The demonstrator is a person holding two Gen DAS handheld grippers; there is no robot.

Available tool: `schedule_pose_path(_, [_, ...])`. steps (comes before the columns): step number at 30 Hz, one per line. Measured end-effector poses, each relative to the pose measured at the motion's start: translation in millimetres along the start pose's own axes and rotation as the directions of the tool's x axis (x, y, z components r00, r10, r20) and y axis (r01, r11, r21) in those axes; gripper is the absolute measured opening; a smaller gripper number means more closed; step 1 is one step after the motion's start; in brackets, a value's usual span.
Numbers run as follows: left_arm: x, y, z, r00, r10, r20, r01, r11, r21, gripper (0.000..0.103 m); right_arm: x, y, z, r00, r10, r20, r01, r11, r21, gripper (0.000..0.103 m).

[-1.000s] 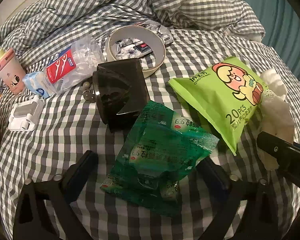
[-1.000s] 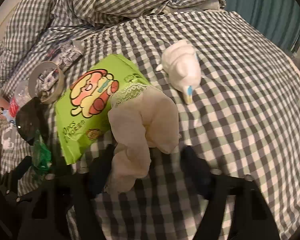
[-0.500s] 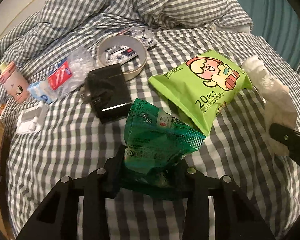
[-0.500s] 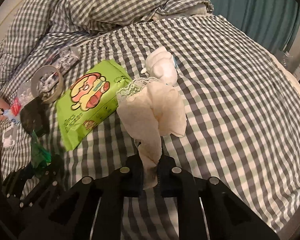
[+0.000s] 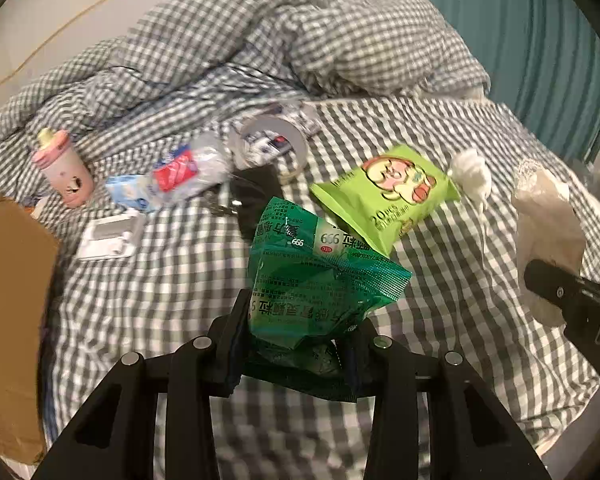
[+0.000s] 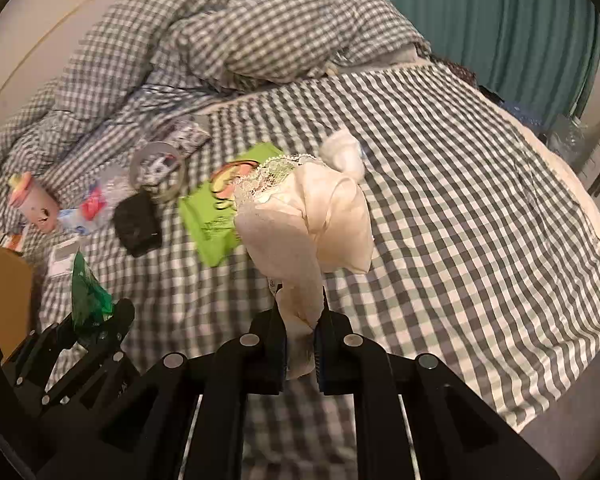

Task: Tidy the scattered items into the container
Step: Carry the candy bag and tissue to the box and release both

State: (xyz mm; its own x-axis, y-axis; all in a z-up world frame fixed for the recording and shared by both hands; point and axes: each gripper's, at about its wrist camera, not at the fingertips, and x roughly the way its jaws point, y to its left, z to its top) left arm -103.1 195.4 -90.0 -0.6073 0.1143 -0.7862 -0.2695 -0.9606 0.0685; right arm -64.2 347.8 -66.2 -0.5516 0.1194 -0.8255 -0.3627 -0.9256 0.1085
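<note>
My left gripper is shut on a dark green medicine packet and holds it above the checked bed; the packet also shows in the right wrist view. My right gripper is shut on a cream lace-trimmed cloth, lifted off the bed; the cloth shows at the right of the left wrist view. A brown cardboard box stands at the left edge, also in the right wrist view.
On the bed lie a light green snack bag, a white sock ball, a black wallet, a tape roll, a clear plastic bag, a pink cup and a white adapter. A rumpled duvet lies behind.
Both grippers have closed on their items and lifted them off the bed: the left with the green packet, the right with the cream cloth. Both views have pulled back and up.
</note>
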Motion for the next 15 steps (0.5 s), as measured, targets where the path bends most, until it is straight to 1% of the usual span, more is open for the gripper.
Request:
schedule_pose_path(7, [-29.0, 29.5, -4.3, 0.999, 0.019, 0.028, -0.017, 0.999, -0.052, 0.039, -32.0, 29.8, -12.8, 0.999, 0.011, 0.035, -0.008, 0.998, -0.065, 0.009])
schedule_pose_path(15, [-64.9, 70.4, -6.6, 0.998, 0.022, 0.061, -0.015, 0.993, -0.117, 0.039, -68.3, 66.8, -22.1, 0.998, 0.020, 0.068, -0.012, 0.992, -0.127, 0.009])
